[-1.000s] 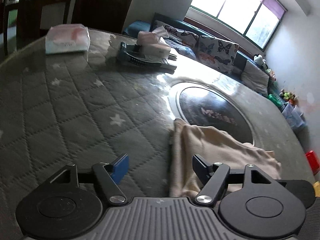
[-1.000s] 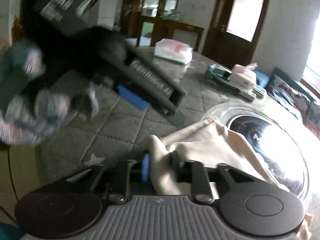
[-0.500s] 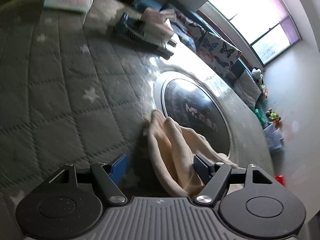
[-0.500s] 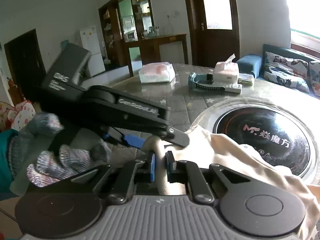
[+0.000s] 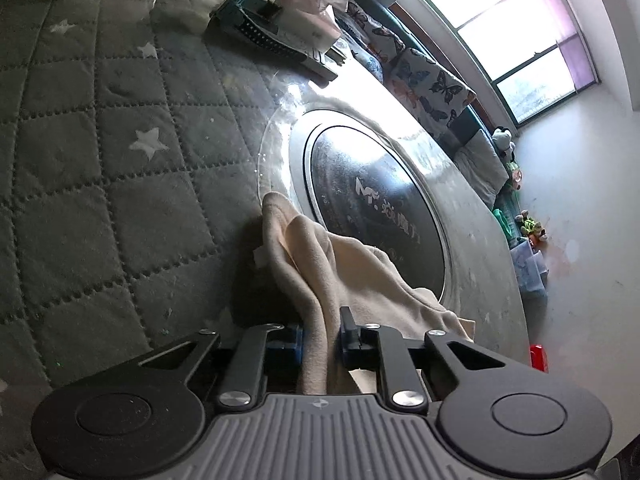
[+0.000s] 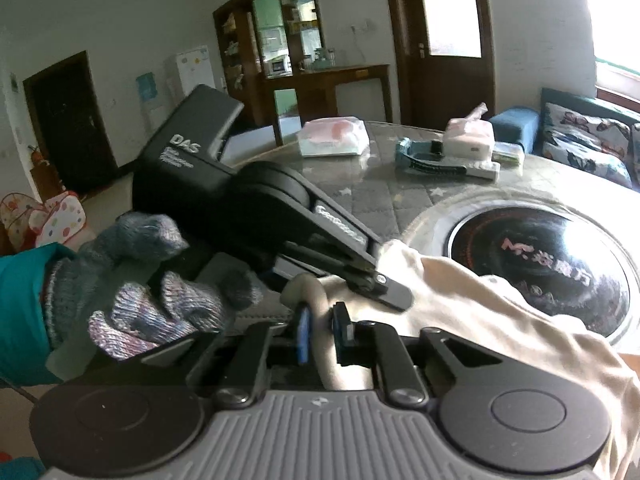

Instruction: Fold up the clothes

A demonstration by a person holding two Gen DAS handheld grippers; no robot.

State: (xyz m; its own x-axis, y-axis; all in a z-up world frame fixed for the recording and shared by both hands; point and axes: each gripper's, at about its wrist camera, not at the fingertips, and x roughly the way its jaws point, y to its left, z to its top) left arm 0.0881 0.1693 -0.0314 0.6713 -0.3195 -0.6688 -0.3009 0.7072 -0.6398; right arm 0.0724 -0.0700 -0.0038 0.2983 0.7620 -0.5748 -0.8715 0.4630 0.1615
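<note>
A cream garment (image 5: 340,276) lies bunched on the grey quilted table cover (image 5: 100,160), next to the round black induction plate (image 5: 372,204). My left gripper (image 5: 320,340) is shut on a fold of it at the near edge. In the right wrist view the same cream garment (image 6: 480,304) drapes to the right, and my right gripper (image 6: 322,334) is shut on another fold of it. The left gripper body (image 6: 256,208), held by a gloved hand (image 6: 152,280), sits just left of and above the right gripper, with its tip on the cloth.
A tissue box on a teal holder (image 6: 448,156) and a white wipes pack (image 6: 334,142) stand at the far side of the table. A sofa with butterfly cushions (image 5: 432,80) lies beyond the table. A wooden door and cabinet (image 6: 436,40) stand behind.
My left gripper has closed from wide open onto the garment's edge. The right gripper has stayed shut on the cloth and lifted it slightly, and both views have tilted.
</note>
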